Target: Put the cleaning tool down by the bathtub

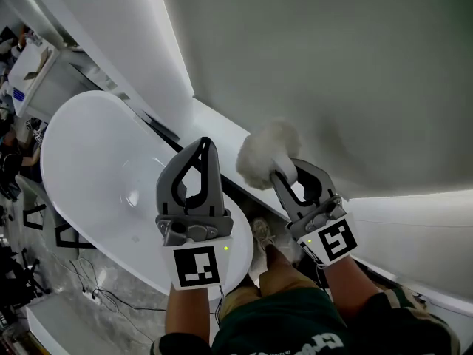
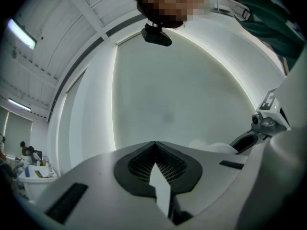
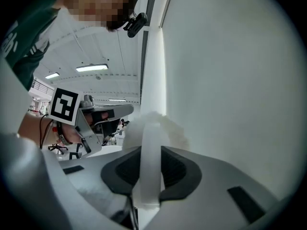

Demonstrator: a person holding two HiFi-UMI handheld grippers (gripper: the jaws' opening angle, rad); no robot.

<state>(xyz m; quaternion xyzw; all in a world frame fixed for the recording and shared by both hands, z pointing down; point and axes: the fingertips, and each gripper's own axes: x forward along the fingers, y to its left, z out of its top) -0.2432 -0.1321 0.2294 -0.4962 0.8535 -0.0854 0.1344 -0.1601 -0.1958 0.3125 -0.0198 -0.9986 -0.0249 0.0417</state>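
Observation:
The cleaning tool is a fluffy white duster head [image 1: 266, 154] on a flat white handle [image 3: 148, 176]. My right gripper [image 1: 287, 170] is shut on that handle, with the fluffy head [image 3: 170, 128] sticking out past the jaws close to the white wall. My left gripper [image 1: 205, 142] hangs beside it to the left, above the near end of the white oval bathtub [image 1: 96, 168]. Its jaws meet at the tips [image 2: 154, 143] with nothing between them. Each gripper shows in the other's view: the right one [image 2: 261, 128] and the left one [image 3: 91, 116].
A large pale wall panel [image 1: 332, 72] fills the right and top of the head view. The person's shoe [image 1: 262, 235] stands on the ledge between tub and wall. Cables [image 1: 96, 298] lie on the floor at the lower left. Clutter and a desk sit far left [image 1: 26, 72].

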